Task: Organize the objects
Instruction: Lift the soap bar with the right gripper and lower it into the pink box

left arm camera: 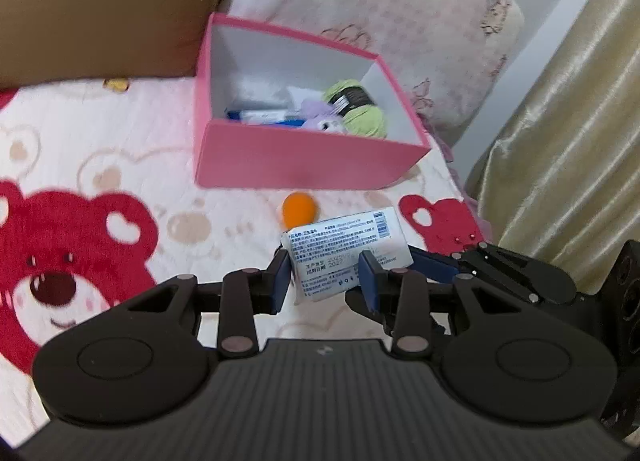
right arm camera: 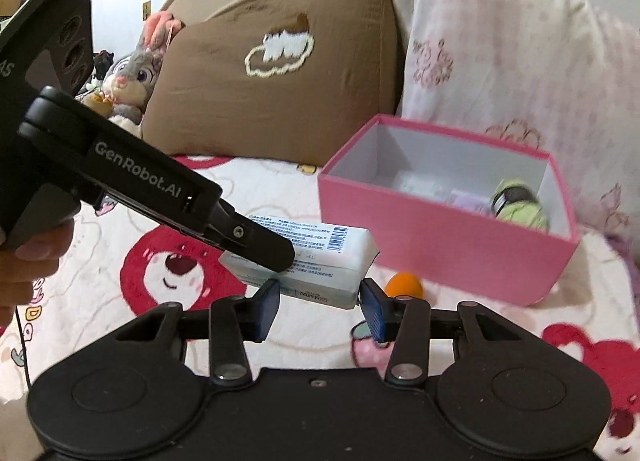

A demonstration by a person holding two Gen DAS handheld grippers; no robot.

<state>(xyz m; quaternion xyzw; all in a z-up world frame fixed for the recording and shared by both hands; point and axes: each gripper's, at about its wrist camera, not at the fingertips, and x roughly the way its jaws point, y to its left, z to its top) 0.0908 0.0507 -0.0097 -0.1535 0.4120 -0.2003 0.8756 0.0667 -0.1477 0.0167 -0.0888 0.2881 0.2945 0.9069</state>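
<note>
The left gripper (left arm camera: pixel 324 277) clamps a white wipes pack (left arm camera: pixel 344 253) above the bedspread (left arm camera: pixel 120 165), near an orange ball (left arm camera: pixel 298 210) and pink box (left arm camera: pixel 304 165). The right gripper (right arm camera: pixel 320 303) brackets the pack's end, but whether it grips I cannot tell.

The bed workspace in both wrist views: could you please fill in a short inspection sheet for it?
Surface: bear-print bedspread.
Job's things: white wipes packet between both grippers; open pink box holding green yarn, a purple item and a blue-white tube; orange ball in front of the box.
Clutter: nothing seen.
Grippers: left gripper shut on the packet; right gripper pads at its end, contact unclear.
Cables: nothing seen.
Surroundings: brown pillow, floral pillow, plush rabbit, gold curtain.
</note>
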